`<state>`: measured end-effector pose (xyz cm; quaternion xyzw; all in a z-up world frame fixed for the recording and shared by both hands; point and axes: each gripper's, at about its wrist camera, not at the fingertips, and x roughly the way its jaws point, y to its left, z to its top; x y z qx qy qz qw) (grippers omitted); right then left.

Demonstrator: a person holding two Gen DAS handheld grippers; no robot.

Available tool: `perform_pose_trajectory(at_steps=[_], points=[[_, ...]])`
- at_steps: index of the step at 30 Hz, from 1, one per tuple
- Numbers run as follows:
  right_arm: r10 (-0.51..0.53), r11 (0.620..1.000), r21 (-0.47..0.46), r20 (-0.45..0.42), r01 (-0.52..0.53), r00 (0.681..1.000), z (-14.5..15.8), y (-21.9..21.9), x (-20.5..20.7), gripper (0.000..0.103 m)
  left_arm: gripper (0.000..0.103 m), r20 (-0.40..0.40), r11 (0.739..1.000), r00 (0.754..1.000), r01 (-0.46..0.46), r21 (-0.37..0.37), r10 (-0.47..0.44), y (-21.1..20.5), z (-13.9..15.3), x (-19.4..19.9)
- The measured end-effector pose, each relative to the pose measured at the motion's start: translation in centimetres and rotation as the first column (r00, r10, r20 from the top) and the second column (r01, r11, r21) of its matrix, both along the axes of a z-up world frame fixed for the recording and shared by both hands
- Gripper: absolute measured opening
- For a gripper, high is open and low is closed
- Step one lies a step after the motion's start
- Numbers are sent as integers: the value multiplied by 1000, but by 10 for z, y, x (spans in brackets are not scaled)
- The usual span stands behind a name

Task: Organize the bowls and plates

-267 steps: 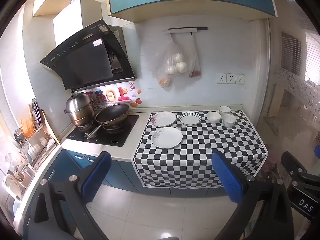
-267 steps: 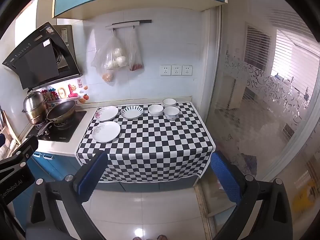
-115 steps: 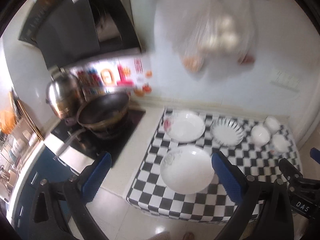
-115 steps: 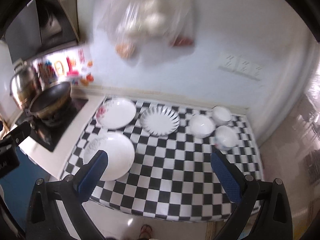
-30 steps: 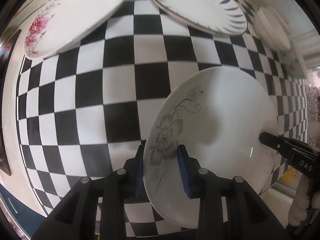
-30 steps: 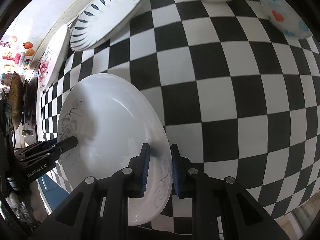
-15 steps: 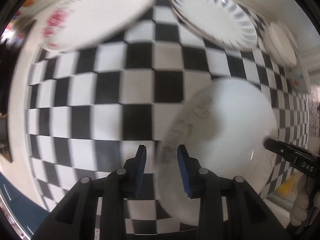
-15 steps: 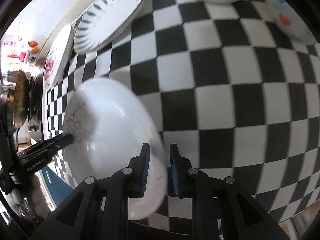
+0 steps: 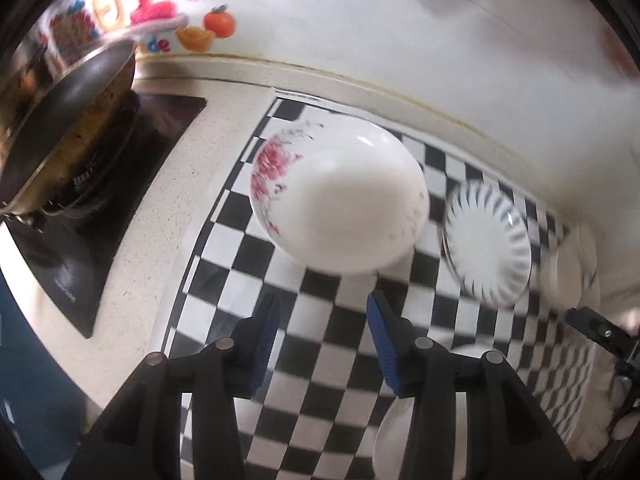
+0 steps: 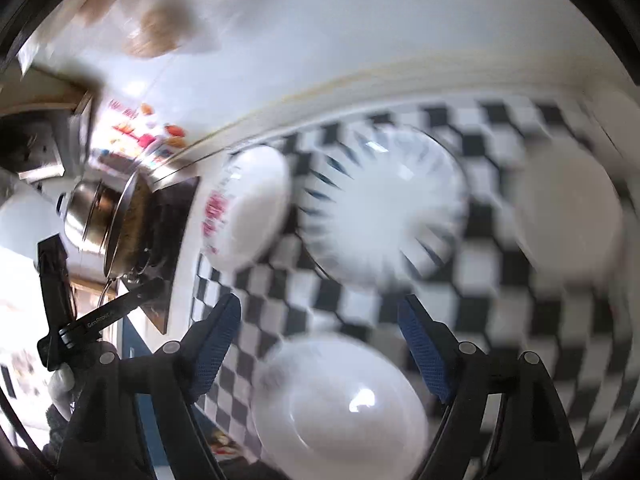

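A white plate with red flowers (image 9: pixel 340 196) lies on the checkered cloth (image 9: pixel 320 312), just ahead of my open, empty left gripper (image 9: pixel 322 338). A blue-striped plate (image 9: pixel 486 244) lies to its right, also in the right wrist view (image 10: pixel 384 208). A plain white plate (image 10: pixel 336 404) lies near the front edge, under and between the fingers of my open right gripper (image 10: pixel 320 344); its rim shows in the left wrist view (image 9: pixel 390 432). The flowered plate shows at the left (image 10: pixel 244 208). A white bowl (image 10: pixel 568 208) is blurred at the right.
A dark wok (image 9: pixel 68 120) sits on the black cooktop (image 9: pixel 80 216) to the left of the cloth, with a steel pot (image 10: pixel 86 212) behind it. The tiled wall (image 9: pixel 400 32) runs along the back. Both views are motion-blurred.
Both grippers let go of the plain white plate and opened. Both have swung up and back, so the plate now lies low in view and the back plates face the fingers.
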<state>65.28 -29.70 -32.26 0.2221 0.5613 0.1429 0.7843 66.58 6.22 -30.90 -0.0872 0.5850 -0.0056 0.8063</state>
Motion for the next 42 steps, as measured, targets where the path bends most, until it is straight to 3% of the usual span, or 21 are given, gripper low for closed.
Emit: perform_pose_trajectory(at_steps=[4,11,17,23,24,25,28,31,33,42], points=[[93,995,-37,-6,-93,996,-7,51,62,83,43,-39,996,997,-66,-53,64,22,-24,36],[178,971,-136,-130,-195,975,-63,108,163,82,43,-143,980,984,-130,-153,108,64,-81,99],[209,961,-129,-247,-245,946,-115,129,213,64,43,-209,982,976,-95,-166,59,65,-117,134],[232,960,-81,-301,-267,925,-140,134,230,43,42,-223,989,975,-37,-143,4,52,-129,146],[238,959,-78,-299,-272,924,-140,136,231,32,41,-217,990,976,-26,-140,-5,48,-128,147],[242,960,-63,-309,-274,920,-143,137,231,30,41,-215,991,976,-12,-135,-17,44,-129,148],[237,955,-97,-314,-280,919,-144,139,231,21,37,-212,990,976,11,-141,-42,35,-131,151],[243,951,-112,-309,-289,920,-143,139,227,20,34,-210,992,977,10,-123,-36,29,-131,151],[232,955,-105,-314,-276,921,-143,137,225,20,32,-219,989,975,-10,-149,-23,31,-131,150],[194,972,-65,-302,-224,933,-129,128,208,19,31,-198,989,980,0,-149,-30,28,-105,138]])
